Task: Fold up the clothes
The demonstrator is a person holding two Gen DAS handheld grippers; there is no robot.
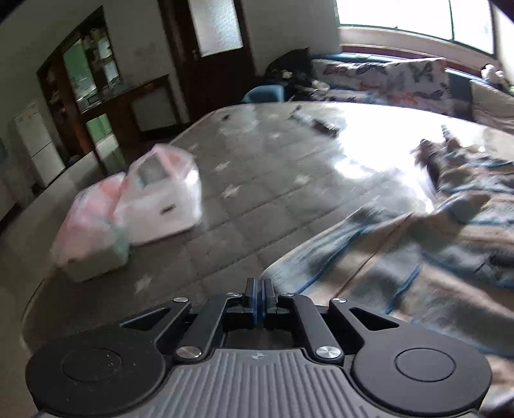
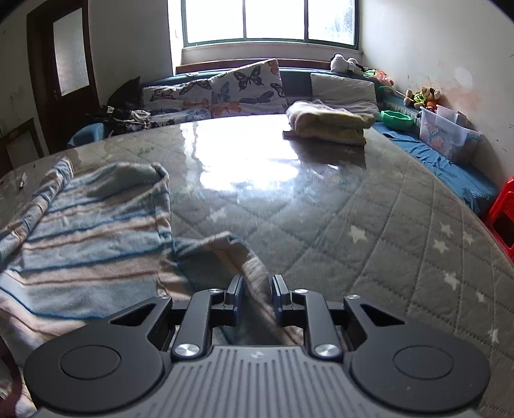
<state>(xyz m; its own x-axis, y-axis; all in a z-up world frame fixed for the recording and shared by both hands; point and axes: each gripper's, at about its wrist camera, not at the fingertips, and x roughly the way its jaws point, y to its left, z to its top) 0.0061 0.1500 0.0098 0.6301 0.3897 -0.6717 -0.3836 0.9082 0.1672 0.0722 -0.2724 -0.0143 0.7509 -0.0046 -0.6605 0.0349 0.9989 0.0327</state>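
With the left gripper [image 1: 259, 297] clenched empty and the right gripper [image 2: 256, 297] grasping a fold of the striped garment [image 2: 96, 222] near the bed's [image 2: 401, 231] front edge, lift gently, keeping the cloth taut.

A grey quilted mattress [image 2: 401, 244] with white stars carried two plastic bags [image 1: 135, 215] near its left edge. At its far side lay a folded yellowish blanket [image 2: 327, 123], with butterfly-print cushions [image 2: 225, 93] behind it under the window [image 2: 270, 21]. Stuffed toys [image 2: 420, 95] and a clear storage box [image 2: 449, 135] lined the right wall.
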